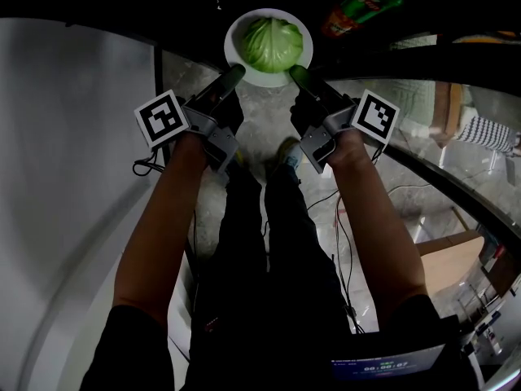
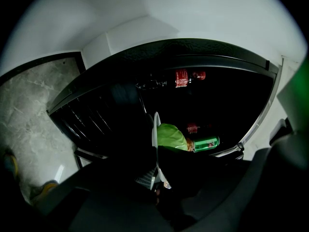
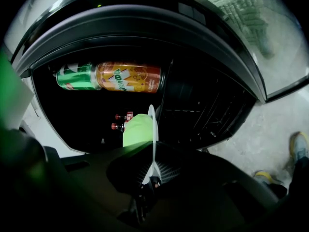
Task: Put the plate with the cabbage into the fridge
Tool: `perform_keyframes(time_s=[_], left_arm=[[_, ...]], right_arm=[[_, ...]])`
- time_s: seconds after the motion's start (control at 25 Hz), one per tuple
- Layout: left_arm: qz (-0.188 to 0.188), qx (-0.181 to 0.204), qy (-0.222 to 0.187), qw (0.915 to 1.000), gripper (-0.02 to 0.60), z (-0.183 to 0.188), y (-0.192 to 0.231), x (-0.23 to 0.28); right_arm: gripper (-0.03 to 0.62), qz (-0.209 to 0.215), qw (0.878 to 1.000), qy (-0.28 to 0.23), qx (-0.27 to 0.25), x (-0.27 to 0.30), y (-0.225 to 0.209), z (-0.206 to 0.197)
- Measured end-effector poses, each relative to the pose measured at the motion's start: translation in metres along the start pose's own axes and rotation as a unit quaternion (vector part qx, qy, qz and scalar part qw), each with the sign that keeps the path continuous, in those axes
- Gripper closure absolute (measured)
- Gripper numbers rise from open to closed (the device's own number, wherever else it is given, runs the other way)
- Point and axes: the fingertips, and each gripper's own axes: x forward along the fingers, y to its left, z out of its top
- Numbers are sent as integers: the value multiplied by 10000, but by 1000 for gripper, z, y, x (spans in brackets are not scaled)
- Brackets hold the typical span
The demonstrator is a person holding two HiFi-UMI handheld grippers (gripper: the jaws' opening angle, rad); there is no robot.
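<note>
A white plate (image 1: 244,68) carries a pale green cabbage (image 1: 269,44) and is held out at the dark fridge opening. My left gripper (image 1: 234,75) is shut on the plate's left rim and my right gripper (image 1: 296,73) is shut on its right rim. In the left gripper view the plate (image 2: 155,129) shows edge-on between the jaws, with the cabbage (image 2: 170,136) to its right. In the right gripper view the plate (image 3: 153,129) is edge-on too, with the cabbage (image 3: 137,129) on its left.
Inside the dark fridge lie a green can (image 3: 76,77) and an orange can (image 3: 129,77); red-labelled bottles (image 2: 187,75) lie further in. The fridge's dark frame (image 3: 212,37) curves round the opening, with wire shelving (image 3: 207,110) at the side. Marble floor and cables (image 1: 350,218) lie below.
</note>
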Motion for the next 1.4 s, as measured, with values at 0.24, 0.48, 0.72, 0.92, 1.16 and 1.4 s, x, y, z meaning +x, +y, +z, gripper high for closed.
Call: perform_keyframes(time_s=[0.24,0.48,0.72,0.92,1.16,1.4], left_arm=[[41,-63,-19,10000,568,0,0,0],[60,-265,-64,9996,569,0,1,-1],[160,-382,-129,9991,568,2,1,1],[143,-421,-226,9988,568,3,1,0],[3,-347,-292,9990,568,3,-1,-1],[-68,-284,-369,9989,566,7,6,-2]], right_arm=[[576,-3,10000,-49,28,-1,1,1],[576,-20,9999,-150,18,-1,1,1],[576,-55,9997,-210,62,0,1,3],[576,-85,9996,-249,62,-1,1,2],[574,-105,9991,-394,-136,-2,0,4],[574,-18,9986,-517,-54,-7,-7,6]])
